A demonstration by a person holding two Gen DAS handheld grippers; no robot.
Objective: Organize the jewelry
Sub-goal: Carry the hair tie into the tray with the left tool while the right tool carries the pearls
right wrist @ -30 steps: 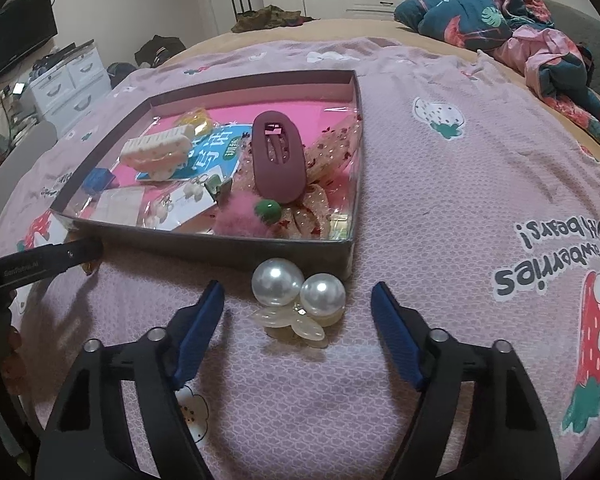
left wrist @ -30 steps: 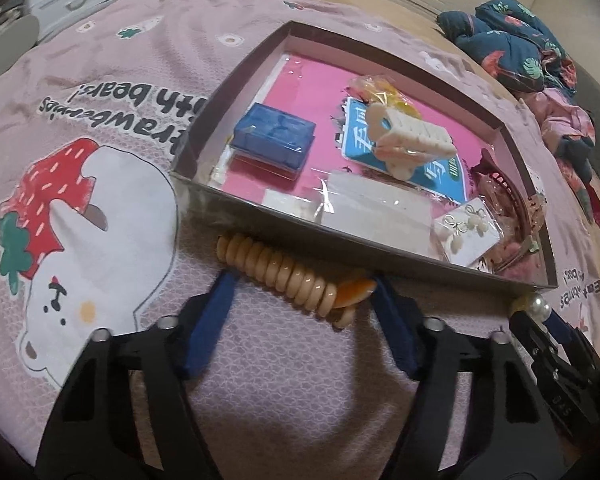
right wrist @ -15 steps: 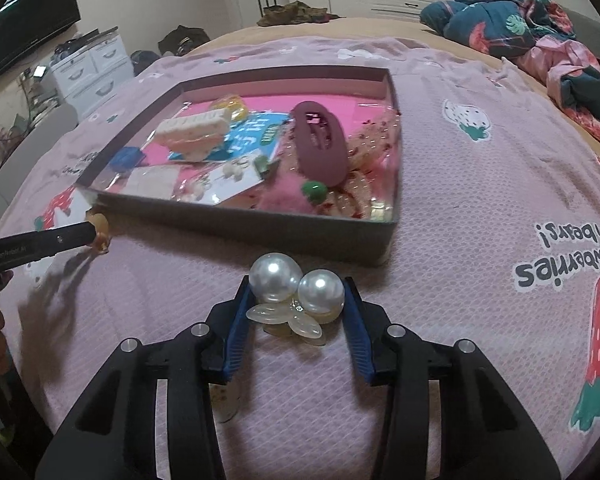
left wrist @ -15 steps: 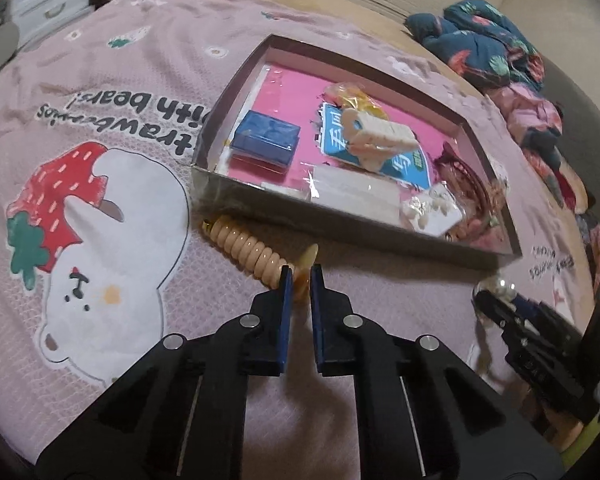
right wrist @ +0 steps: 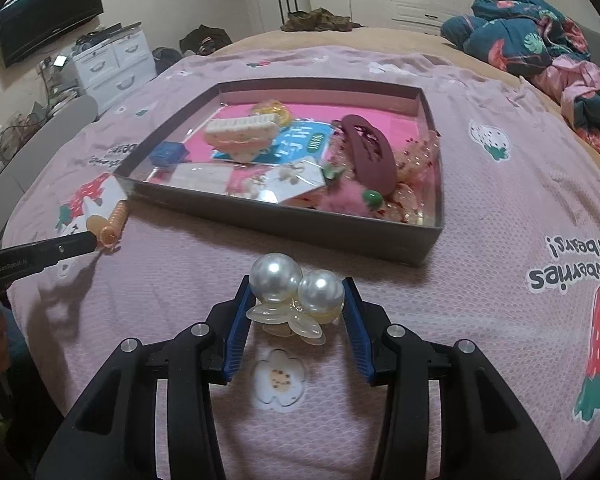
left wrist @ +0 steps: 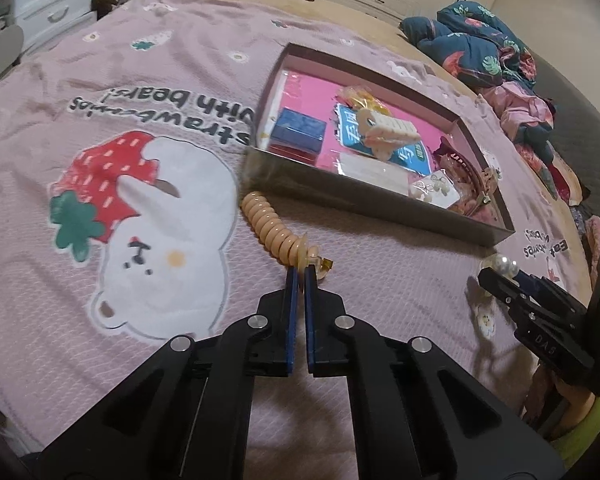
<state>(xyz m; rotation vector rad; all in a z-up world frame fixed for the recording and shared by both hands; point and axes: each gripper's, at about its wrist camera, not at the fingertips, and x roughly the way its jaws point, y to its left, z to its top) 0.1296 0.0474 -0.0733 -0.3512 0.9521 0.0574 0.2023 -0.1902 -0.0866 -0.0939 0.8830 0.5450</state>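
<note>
A peach spiral hair clip hangs from my left gripper, which is shut on its near end and holds it above the bedspread; it also shows in the right wrist view. My right gripper is shut on a pearl hair clip with two big pearls and pale petals, lifted off the bed. The pearl clip also shows in the left wrist view. Both grippers are just in front of the shallow grey box with a pink floor that holds jewelry.
The box holds a blue case, a cream claw clip, a maroon clip, earring cards and other bits. A pink strawberry-bear bedspread covers the bed. Crumpled clothes lie far right; white drawers stand left.
Both grippers closed from open onto their clips and lifted them off the bedspread. The spiral clip now dangles from the left gripper. Both views rose and pulled back slightly.
</note>
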